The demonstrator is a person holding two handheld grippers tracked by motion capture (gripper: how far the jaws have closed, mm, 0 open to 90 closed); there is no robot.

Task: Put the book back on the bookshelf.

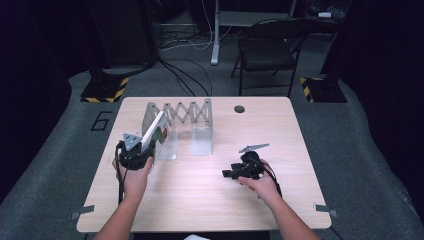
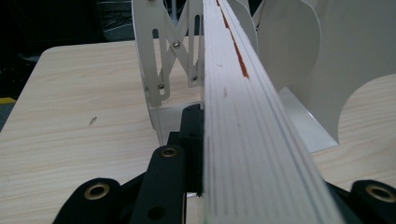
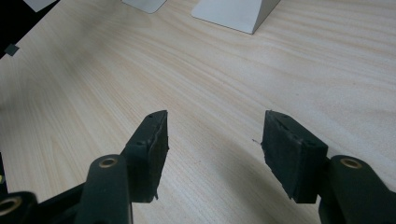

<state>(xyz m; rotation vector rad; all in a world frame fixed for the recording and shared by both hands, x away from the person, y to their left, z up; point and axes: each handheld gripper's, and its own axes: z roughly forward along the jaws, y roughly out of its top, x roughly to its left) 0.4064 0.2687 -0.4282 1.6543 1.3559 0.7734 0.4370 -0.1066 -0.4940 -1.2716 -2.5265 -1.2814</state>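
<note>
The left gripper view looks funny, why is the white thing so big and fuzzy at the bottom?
Left gripper view: the book sits right against the camera, clamped in the left hand-held gripper, so its near edge looms large and soft while the rack behind is sharper. High view: the room around the lit table is dark. Right gripper view: wood grain is crisp.

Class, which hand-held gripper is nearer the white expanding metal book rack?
Left. The left hand-held gripper holds a white book at the rack; the right hand-held gripper rests farther off, open.
</note>
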